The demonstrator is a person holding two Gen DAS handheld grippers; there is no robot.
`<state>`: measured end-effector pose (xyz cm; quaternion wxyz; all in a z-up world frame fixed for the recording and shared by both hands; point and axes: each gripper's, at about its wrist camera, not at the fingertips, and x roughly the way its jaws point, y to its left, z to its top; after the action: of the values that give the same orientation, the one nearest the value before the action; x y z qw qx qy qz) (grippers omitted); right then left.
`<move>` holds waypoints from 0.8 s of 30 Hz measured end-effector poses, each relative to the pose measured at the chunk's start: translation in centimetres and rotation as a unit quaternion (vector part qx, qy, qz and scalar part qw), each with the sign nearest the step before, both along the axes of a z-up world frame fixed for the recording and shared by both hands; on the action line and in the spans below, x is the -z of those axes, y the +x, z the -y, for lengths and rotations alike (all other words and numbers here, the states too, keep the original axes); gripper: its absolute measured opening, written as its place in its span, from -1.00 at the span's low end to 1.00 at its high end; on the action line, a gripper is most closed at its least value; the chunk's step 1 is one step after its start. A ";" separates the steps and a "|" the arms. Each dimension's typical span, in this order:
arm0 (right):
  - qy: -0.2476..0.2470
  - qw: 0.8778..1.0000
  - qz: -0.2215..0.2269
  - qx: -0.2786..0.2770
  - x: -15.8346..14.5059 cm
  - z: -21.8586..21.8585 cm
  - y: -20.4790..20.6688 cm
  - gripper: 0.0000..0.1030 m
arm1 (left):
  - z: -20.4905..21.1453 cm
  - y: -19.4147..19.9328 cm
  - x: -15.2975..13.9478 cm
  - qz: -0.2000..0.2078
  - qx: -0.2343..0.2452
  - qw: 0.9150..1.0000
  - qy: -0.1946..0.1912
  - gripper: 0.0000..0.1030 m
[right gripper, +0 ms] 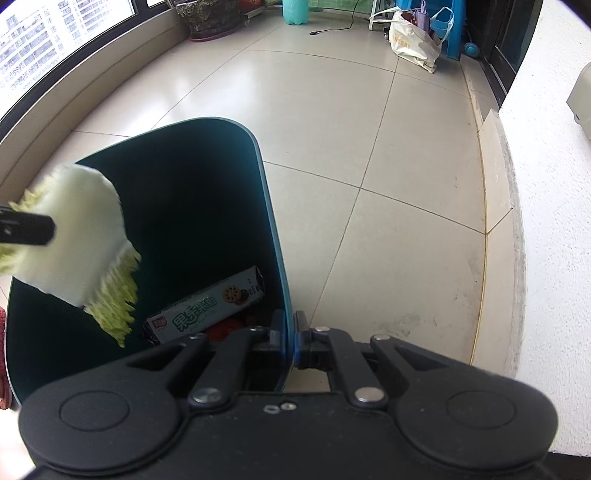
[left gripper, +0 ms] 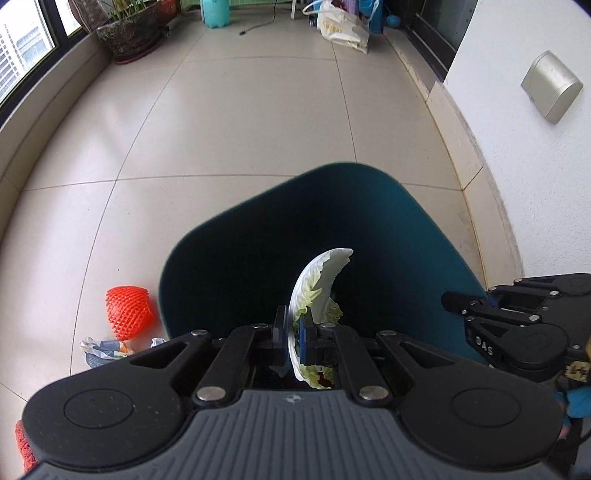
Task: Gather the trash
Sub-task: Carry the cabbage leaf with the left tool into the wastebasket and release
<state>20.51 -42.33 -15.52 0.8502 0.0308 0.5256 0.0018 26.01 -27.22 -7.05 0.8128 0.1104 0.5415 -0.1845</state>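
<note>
My left gripper (left gripper: pixel 293 334) is shut on a pale cabbage leaf (left gripper: pixel 317 284), which it holds over the open mouth of a dark teal bin (left gripper: pixel 388 206). In the right wrist view the same cabbage leaf (right gripper: pixel 85 243) hangs blurred above the bin (right gripper: pixel 273 229), with a left fingertip (right gripper: pixel 26 229) across it. My right gripper (right gripper: pixel 291 339) is shut on the bin's right rim; the right gripper's body (left gripper: pixel 517 325) also shows at the bin's right side. Inside the bin lies a biscuit packet (right gripper: pixel 210 306).
On the tiled floor left of the bin lie a red foam net (left gripper: pixel 127 312) and a crumpled wrapper (left gripper: pixel 107 349). A white wall (right gripper: pixel 554 221) runs close on the right. Far back stand a plant pot (left gripper: pixel 129 35), a teal bottle (left gripper: pixel 216 13) and a white bag (left gripper: pixel 341 29).
</note>
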 end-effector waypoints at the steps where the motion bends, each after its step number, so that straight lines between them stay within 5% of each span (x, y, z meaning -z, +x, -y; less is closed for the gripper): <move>1: 0.000 1.000 0.000 0.000 0.0 0.0 0.0 -0.93 | 0.4 0.3 0.9 -0.008 0.002 1.000 0.005 -0.91; 10: -0.001 1.000 0.002 -0.004 0.0 0.0 -0.1 -0.93 | 2.0 1.2 6.6 -0.049 0.009 0.998 0.043 -0.91; 24: -0.001 1.000 0.001 -0.004 -0.1 -0.1 -0.1 -0.93 | 1.0 1.4 7.0 -0.050 0.030 0.998 0.007 -0.90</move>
<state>20.44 -42.19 -15.45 0.8509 0.0278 0.5245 0.0051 27.42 -28.17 -14.07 0.7781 0.1231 0.5790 -0.2103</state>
